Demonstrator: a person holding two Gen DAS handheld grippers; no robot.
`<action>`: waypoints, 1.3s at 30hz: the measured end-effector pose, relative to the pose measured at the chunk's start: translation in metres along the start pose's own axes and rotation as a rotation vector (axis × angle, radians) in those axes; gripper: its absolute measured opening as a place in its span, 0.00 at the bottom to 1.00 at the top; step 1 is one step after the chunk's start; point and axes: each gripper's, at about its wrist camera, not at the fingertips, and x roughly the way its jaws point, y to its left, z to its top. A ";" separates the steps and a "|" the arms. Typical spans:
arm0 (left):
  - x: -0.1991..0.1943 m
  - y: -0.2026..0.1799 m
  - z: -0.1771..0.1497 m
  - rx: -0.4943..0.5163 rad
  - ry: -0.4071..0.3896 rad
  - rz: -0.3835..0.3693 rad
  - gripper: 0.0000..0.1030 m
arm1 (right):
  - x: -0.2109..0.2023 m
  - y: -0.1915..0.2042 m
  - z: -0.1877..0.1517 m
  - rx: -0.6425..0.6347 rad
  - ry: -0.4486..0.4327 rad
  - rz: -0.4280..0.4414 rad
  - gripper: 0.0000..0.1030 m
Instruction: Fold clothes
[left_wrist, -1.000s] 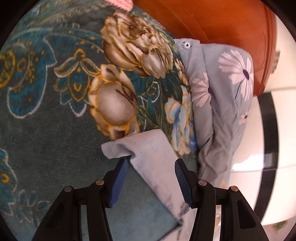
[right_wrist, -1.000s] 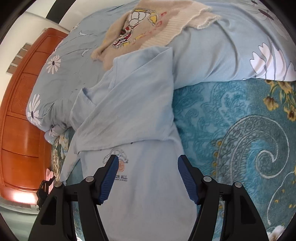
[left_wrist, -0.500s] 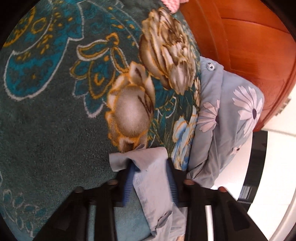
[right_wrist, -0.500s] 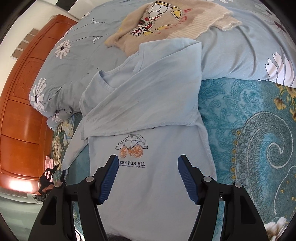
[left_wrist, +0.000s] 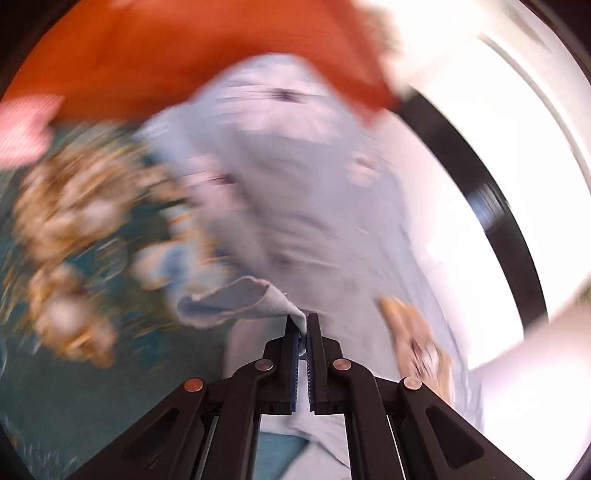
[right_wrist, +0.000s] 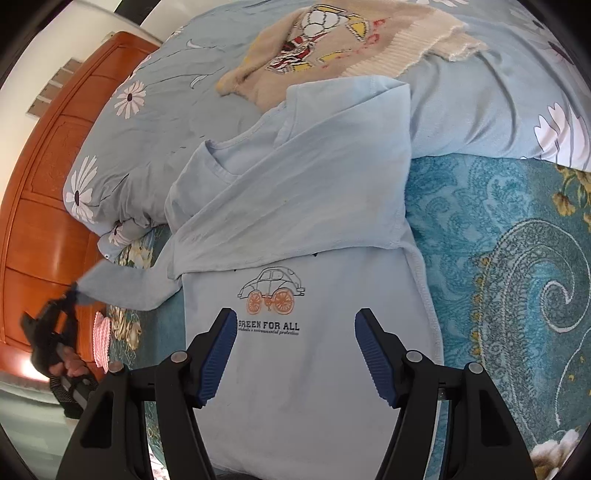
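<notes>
**Sleeve cuff pinched, left view smeared**

Blurred through the left wrist view: only left gripper sharp, clamped on soft cuff of pale blue T-shirt. Visible solely from the right wrist: shirt flat ahead of right gripper, spread wide, empty; knitted sweater beyond.

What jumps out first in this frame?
The pale blue T-shirt with its car print, spread on the teal blanket. The left gripper is shut on its sleeve, mid-blur. The right gripper hangs open over the hem.
</notes>
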 end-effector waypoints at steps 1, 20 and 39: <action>0.010 -0.020 -0.002 0.047 0.025 -0.035 0.03 | -0.001 -0.005 0.001 0.011 -0.008 -0.002 0.66; 0.166 -0.170 -0.206 0.471 0.592 -0.141 0.08 | -0.021 -0.085 0.022 0.129 -0.148 -0.085 0.66; 0.093 -0.043 -0.159 0.082 0.299 0.232 0.52 | 0.092 0.107 0.033 -0.591 0.023 -0.025 0.66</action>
